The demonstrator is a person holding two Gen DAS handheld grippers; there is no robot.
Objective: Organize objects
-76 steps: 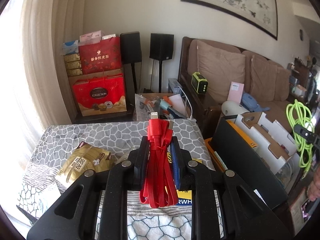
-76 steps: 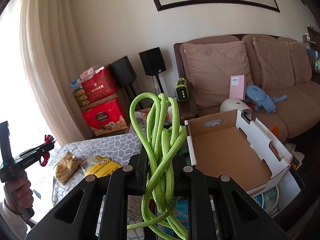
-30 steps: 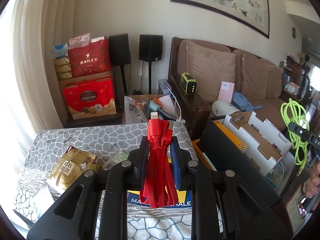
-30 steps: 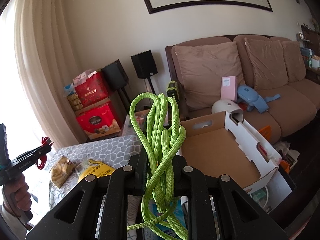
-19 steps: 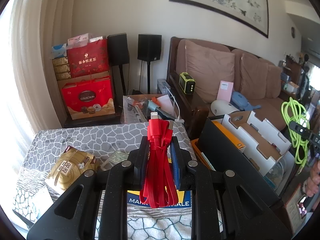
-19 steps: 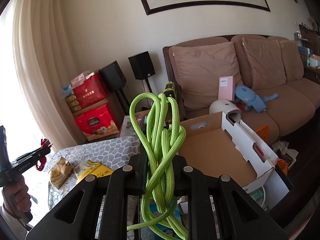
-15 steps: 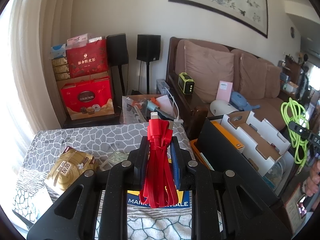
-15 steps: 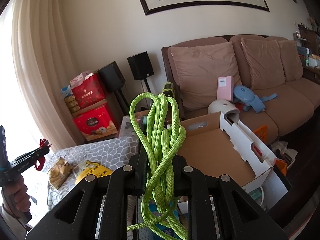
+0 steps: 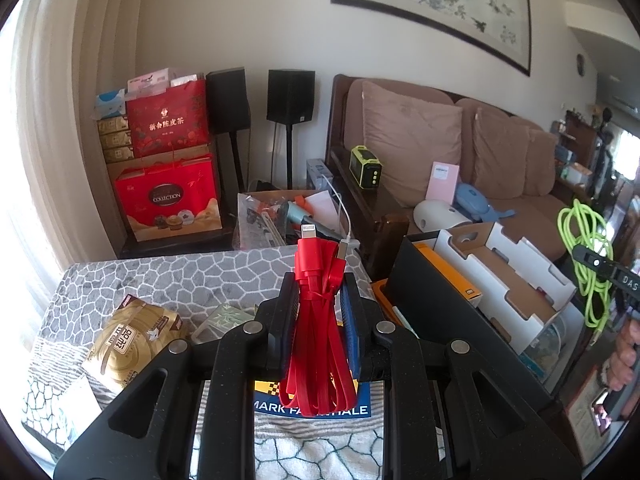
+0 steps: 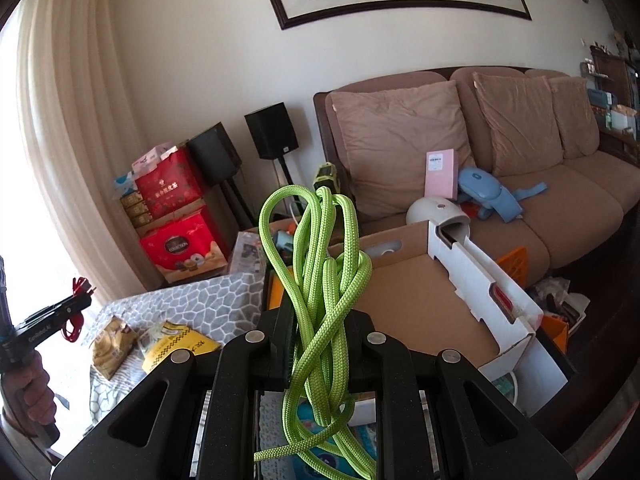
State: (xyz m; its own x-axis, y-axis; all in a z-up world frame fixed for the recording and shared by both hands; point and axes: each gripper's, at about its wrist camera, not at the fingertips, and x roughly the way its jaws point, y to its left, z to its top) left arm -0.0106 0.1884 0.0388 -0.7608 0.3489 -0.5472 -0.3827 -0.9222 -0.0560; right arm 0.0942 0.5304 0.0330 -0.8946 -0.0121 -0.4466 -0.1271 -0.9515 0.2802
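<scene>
Holding a bundle each, both grippers hang above the clutter with nothing yet put away. The left gripper [image 9: 320,300] has its jaws closed on a folded red flat cable [image 9: 318,344], whose connector ends stick up past the fingertips while its loops dangle below, over the patterned tabletop [image 9: 160,276]. The right gripper [image 10: 320,316] has its jaws closed on a coiled green cord [image 10: 316,280], loops rising above the fingers and a long tail trailing down toward the near edge of the view.

Just right of the table stands an open cardboard box [image 10: 420,300] with white cut-out walls, and this looks the likely place for the cables, though that is only a judgement.

Trouble could come from the slack. The green cord's hanging tail may snag on the box's notched wall or on the black panel [image 9: 432,300] beside it as the bundle goes over, tugging the coil loose from the pinch. The red cable is smooth and flat and gripped only at mid-length, so a jolt could let it slide out onto the gold snack packet [image 9: 132,336] and other packets below.
</scene>
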